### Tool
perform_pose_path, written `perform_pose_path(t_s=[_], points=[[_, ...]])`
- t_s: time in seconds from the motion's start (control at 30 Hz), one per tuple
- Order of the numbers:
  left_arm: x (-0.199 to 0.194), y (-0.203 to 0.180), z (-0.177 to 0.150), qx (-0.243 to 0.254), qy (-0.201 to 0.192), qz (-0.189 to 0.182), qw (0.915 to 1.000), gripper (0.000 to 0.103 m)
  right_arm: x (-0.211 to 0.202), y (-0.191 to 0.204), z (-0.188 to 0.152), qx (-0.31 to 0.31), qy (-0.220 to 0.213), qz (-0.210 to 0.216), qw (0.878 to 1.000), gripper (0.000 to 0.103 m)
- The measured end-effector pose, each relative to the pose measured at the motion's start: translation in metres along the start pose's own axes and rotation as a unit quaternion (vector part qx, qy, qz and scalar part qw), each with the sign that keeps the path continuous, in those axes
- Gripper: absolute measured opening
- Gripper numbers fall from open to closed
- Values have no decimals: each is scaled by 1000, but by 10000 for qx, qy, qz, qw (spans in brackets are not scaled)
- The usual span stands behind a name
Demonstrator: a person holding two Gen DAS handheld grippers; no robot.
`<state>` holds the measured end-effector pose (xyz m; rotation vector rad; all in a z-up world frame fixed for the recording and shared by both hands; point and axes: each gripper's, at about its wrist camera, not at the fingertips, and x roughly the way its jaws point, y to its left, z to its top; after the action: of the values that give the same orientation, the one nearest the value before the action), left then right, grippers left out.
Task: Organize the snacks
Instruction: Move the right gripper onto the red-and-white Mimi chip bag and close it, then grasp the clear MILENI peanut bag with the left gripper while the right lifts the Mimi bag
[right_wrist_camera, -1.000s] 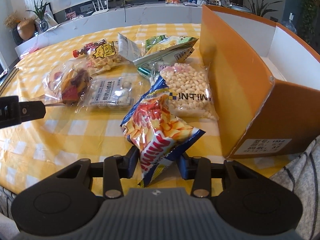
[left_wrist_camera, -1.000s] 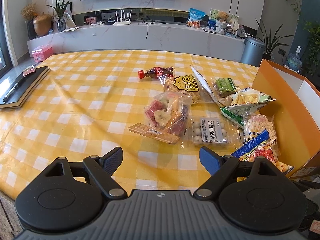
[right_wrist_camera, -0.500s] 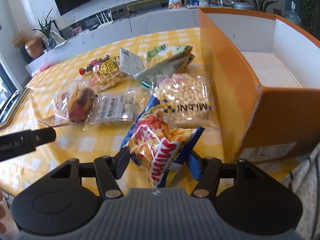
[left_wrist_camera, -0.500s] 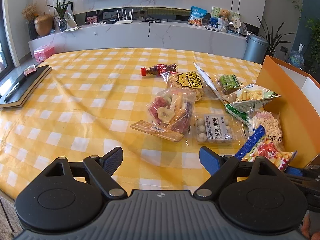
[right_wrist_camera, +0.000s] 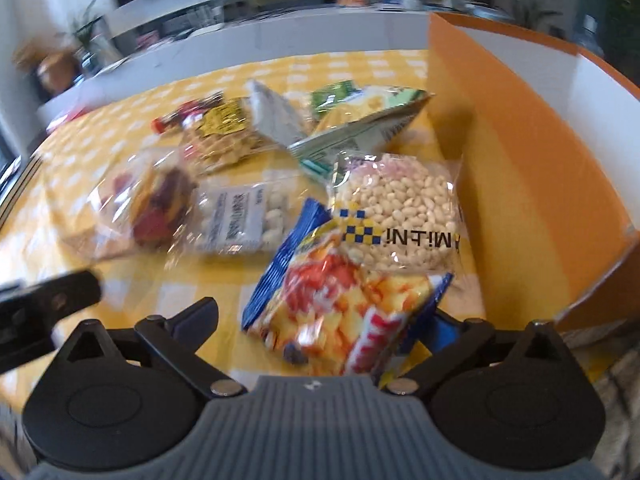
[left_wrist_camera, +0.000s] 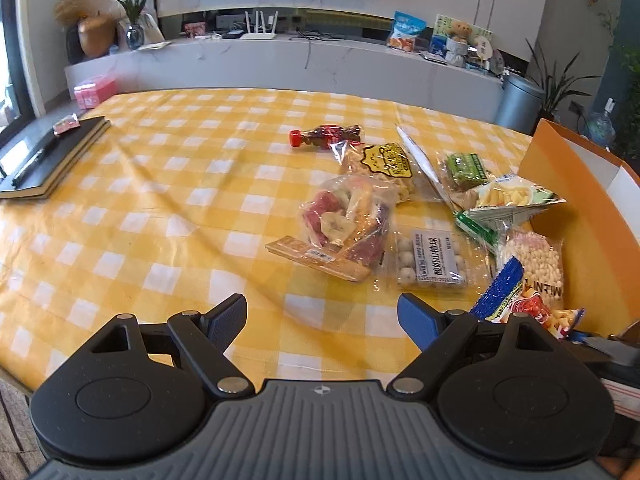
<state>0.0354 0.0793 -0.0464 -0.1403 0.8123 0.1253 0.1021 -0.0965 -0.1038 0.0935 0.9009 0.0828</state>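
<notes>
The right gripper (right_wrist_camera: 320, 320) sits at the bottom of its own blurred view with its jaws opening wide. The red, yellow and blue chip bag (right_wrist_camera: 340, 312) lies between them, close to the right finger and clear of the left; whether the right pad touches it cannot be told. Just above the chip bag, overlapping its top edge, lies a clear bag of pale puffed balls (right_wrist_camera: 400, 216) with a blue-and-yellow checked label. To the right of both stands the orange cardboard box (right_wrist_camera: 520, 184), its white inside open to this view.

The left gripper (left_wrist_camera: 322, 316) hangs at the bottom of its sharper view with its jaws wide apart and only bare yellow-checked counter (left_wrist_camera: 160, 208) between them. From here the chip bag (left_wrist_camera: 520, 304) shows only as a corner at lower right, partly behind the gripper's right finger, and the box (left_wrist_camera: 580, 208) shows mostly its orange outer wall. This view alone gives the other snacks clearly: a clear pack of white balls with a printed label (left_wrist_camera: 434, 260), a bag of dried fruit chips (left_wrist_camera: 348, 216), a small red-capped bottle-shaped pack (left_wrist_camera: 324, 135), a yellow-labelled bag (left_wrist_camera: 384, 164), and a green-and-white bag (left_wrist_camera: 508, 196). A dark notebook (left_wrist_camera: 48, 160) lies at the left edge.
</notes>
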Motion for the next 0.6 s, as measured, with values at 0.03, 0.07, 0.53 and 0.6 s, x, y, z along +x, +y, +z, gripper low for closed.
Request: perform_pose_path(t_s=[0.03,0.07,0.53,0.6], points=[[0,0,0,-13,-23,39,10000,100,1,2,-1,-25,-43,-72,10000,97],[-1,0,0,-18,-60,76,10000,100,1,3,-2,-74,-96,-143,9998,90],[-13,-1,3,-2,-280,126,9995,100,-42,-15,-11,77,-634,181,9978,56],[-15,-1,4,-10,-328,116,9994,100,-53,-21,-11,132,-778,280,9965,56]])
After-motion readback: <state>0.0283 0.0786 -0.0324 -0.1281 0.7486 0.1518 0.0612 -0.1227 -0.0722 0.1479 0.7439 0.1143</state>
